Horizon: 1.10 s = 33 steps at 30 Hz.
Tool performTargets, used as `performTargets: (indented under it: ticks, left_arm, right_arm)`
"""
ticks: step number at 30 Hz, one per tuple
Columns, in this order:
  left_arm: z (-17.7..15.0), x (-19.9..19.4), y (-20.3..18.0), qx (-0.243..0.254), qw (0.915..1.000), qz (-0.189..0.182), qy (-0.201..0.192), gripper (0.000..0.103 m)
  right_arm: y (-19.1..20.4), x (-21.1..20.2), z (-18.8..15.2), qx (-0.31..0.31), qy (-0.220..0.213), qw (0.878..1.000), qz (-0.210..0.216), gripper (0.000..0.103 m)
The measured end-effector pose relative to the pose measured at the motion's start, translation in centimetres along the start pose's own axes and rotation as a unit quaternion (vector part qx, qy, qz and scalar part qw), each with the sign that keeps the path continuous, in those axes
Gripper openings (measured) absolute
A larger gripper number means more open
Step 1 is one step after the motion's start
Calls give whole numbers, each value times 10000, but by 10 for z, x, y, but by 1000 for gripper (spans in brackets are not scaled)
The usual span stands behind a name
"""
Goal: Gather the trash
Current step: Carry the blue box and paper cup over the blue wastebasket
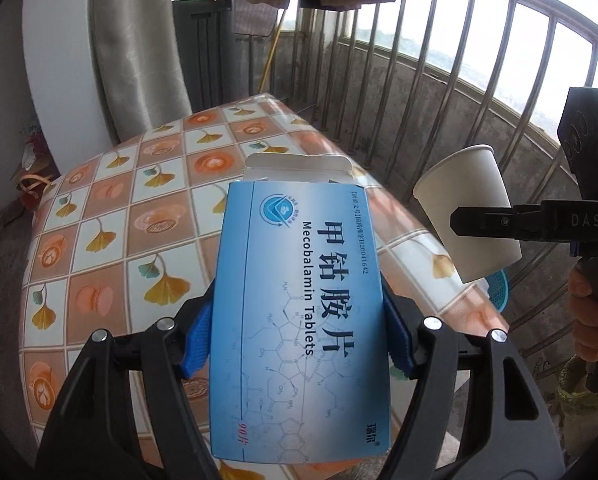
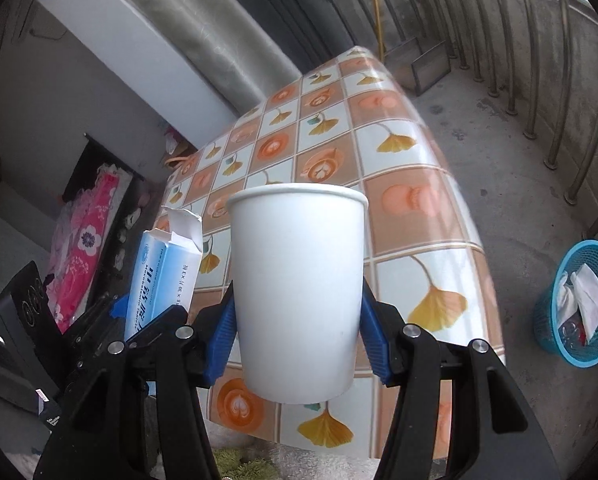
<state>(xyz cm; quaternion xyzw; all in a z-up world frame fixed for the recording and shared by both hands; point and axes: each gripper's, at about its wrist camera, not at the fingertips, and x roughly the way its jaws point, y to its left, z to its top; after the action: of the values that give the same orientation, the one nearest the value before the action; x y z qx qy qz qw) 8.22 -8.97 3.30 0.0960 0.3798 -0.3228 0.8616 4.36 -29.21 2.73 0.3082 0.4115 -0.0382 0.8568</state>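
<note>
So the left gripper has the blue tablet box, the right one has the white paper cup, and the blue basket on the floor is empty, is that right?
Not quite: the blue basket on the floor already holds crumpled white trash, as the right wrist view shows. The rest stands: the left gripper has the blue tablet box, and the right gripper has the white paper cup.

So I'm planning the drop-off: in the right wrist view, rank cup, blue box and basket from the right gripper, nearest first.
1. Cup: gripped by the right gripper.
2. Blue box: just left.
3. Basket: on the floor, far right.
</note>
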Motion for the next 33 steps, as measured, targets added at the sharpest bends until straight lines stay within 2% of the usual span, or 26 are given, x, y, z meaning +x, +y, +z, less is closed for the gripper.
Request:
performTargets:
  ticks: [4,8,12,15,19,24,28,31,33]
  left_arm:
    - [22,11,-35,296,9983,-505,3,67]
    - [44,32,-78,639,9927,-1021,97,67]
    - [61,62,-132,946,9827,-1562,312,66]
    - [67,90,-174,1131,9727,-1935,594,67]
    - [63,143,-227,1222,9591,-2301,1111,67]
    - [55,216,-284,1172,9466,-2413,1788,67]
    - [50,271,-333,1255,9362,-2405,2235,67]
    - [48,303,-365,1334,9303,-2411,2422,68]
    - [48,323,-381,1330,9291,-2421,2457,71]
  right_arm:
    - [-44,-51,-7,449,-514,9972,-301,54]
    - [-97,-100,-20,1031,-1018,9871,-681,54]
    - [-160,-139,-43,1791,-1408,9678,-1066,54]
    - [-199,-150,-61,2307,-1539,9522,-1285,54]
    - [-261,-144,-85,3106,-1539,9274,-1406,54]
    - [-328,-112,-111,3858,-1320,9024,-1394,54]
    - [-376,-86,-118,4179,-1185,8899,-1392,55]
    - [-414,-72,-116,4327,-1130,8839,-1369,57]
    - [-438,-61,-110,4333,-1157,8833,-1368,62]
